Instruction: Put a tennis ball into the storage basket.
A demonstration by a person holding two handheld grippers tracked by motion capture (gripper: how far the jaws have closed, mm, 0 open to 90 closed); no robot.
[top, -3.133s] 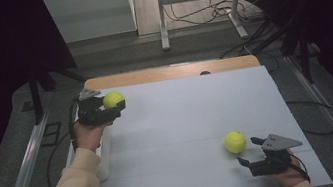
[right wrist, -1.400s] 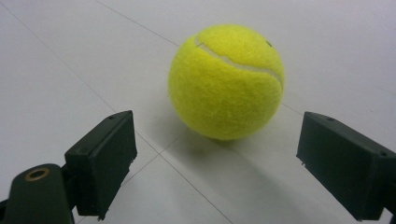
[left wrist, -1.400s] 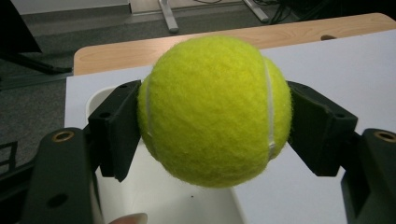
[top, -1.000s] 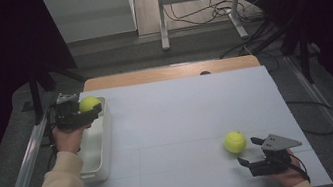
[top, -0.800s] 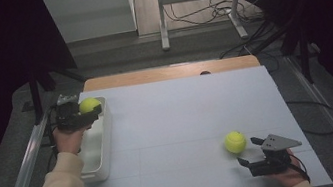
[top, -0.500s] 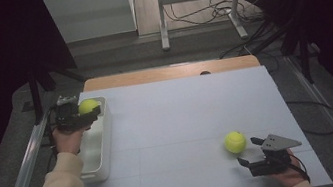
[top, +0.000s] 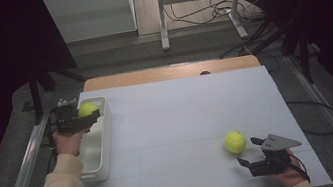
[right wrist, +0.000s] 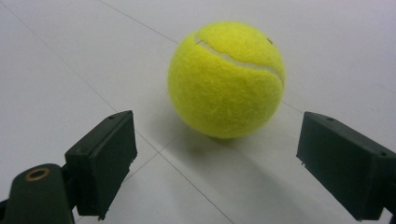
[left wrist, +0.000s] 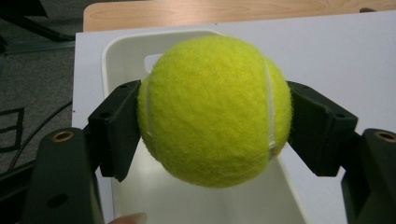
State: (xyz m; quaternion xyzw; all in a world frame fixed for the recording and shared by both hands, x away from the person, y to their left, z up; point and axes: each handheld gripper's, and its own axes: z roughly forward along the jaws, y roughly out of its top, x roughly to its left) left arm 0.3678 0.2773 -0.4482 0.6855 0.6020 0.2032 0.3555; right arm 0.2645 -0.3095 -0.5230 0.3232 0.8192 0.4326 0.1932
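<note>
Yellow ball [left wrist: 212,109], squeezed in the left claw [top: 79,121], has moved from the surface [top: 184,121] to over the white tub [top: 94,158]. It looks ready to drop in. The right claw [right wrist: 219,163] waits wide apart by the second ball [right wrist: 226,79].

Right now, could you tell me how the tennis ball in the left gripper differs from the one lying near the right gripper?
The held tennis ball is clamped between the left gripper's jaws; the loose tennis ball is untouched, ahead of the right gripper's open jaws.

The held ball hangs in the air over the white bin; the loose ball rests on the white table.

Both are yellow-green felt balls with a white seam and look alike in size.
</note>
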